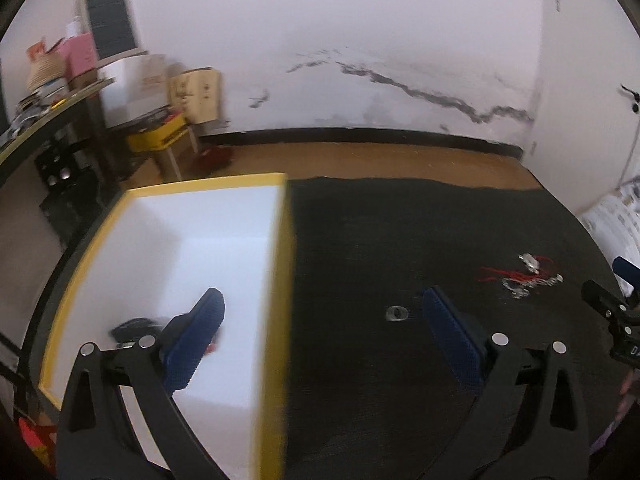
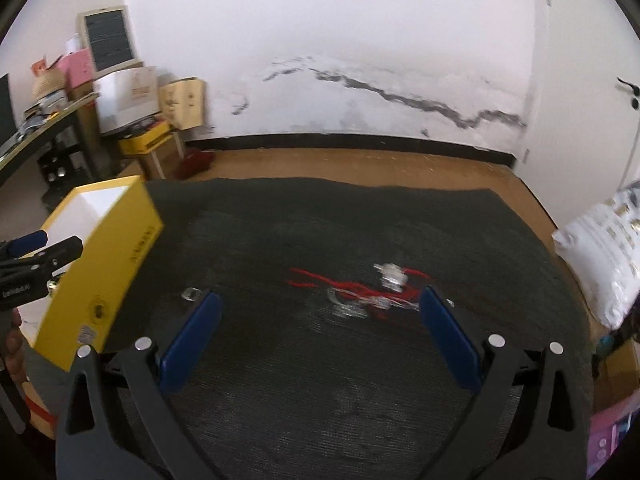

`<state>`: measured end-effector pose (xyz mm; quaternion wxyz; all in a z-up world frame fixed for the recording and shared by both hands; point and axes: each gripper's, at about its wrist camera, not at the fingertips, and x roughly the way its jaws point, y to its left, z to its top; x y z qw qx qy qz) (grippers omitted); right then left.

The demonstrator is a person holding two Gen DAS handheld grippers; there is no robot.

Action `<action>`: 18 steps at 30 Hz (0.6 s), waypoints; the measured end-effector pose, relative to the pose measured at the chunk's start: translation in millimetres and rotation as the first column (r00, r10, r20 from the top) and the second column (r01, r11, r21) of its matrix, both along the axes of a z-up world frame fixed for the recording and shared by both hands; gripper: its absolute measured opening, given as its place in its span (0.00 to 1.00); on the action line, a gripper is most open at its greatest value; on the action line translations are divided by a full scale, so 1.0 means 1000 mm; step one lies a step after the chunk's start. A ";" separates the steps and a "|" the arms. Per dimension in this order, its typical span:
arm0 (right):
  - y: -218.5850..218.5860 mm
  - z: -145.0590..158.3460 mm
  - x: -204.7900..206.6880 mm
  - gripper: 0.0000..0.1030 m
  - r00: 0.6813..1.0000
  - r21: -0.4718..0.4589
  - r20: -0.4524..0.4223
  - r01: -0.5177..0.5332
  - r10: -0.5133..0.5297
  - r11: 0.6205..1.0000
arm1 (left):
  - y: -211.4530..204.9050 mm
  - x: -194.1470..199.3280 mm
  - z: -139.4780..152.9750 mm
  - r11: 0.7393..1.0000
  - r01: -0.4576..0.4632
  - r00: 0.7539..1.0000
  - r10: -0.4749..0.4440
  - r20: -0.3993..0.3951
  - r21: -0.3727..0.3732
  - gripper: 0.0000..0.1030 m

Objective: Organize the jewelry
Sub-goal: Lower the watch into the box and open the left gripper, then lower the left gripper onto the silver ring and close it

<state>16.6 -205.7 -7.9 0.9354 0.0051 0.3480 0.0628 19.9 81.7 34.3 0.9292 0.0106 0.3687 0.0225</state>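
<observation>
A yellow box (image 1: 280, 280) with a white inside stands on the left of a dark mat (image 1: 380, 240). A dark jewelry piece (image 1: 132, 326) lies inside it. My left gripper (image 1: 320, 312) is open and empty, straddling the box's right wall. A small silver ring (image 1: 397, 313) lies on the mat between its fingers. A tangle of red cord and silver jewelry (image 2: 368, 290) lies on the mat, just ahead of my open, empty right gripper (image 2: 320, 308). The ring (image 2: 191, 293) and box (image 2: 120, 248) show at the left of the right wrist view.
A white pillow (image 2: 600, 256) lies past the mat's right edge. A desk (image 1: 48, 116) with clutter and cardboard boxes (image 2: 180, 100) stand at the far left by the wall. Wooden floor (image 2: 360, 164) lies beyond the mat.
</observation>
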 end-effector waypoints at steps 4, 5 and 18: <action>-0.033 -0.009 -0.002 0.93 0.999 -0.013 -0.018 0.038 -0.038 0.999 | -0.033 0.014 -0.013 0.999 0.046 0.999 -0.045 -0.030 0.015 0.94; -0.039 -0.010 -0.002 0.93 0.999 -0.008 -0.022 0.042 -0.042 0.999 | -0.040 0.016 -0.017 0.999 0.049 0.998 -0.049 -0.033 0.019 0.94; -0.061 -0.027 0.010 0.93 0.996 -0.003 -0.089 0.002 -0.002 1.000 | -0.079 0.046 -0.084 0.992 0.103 0.987 -0.092 -0.131 0.075 0.94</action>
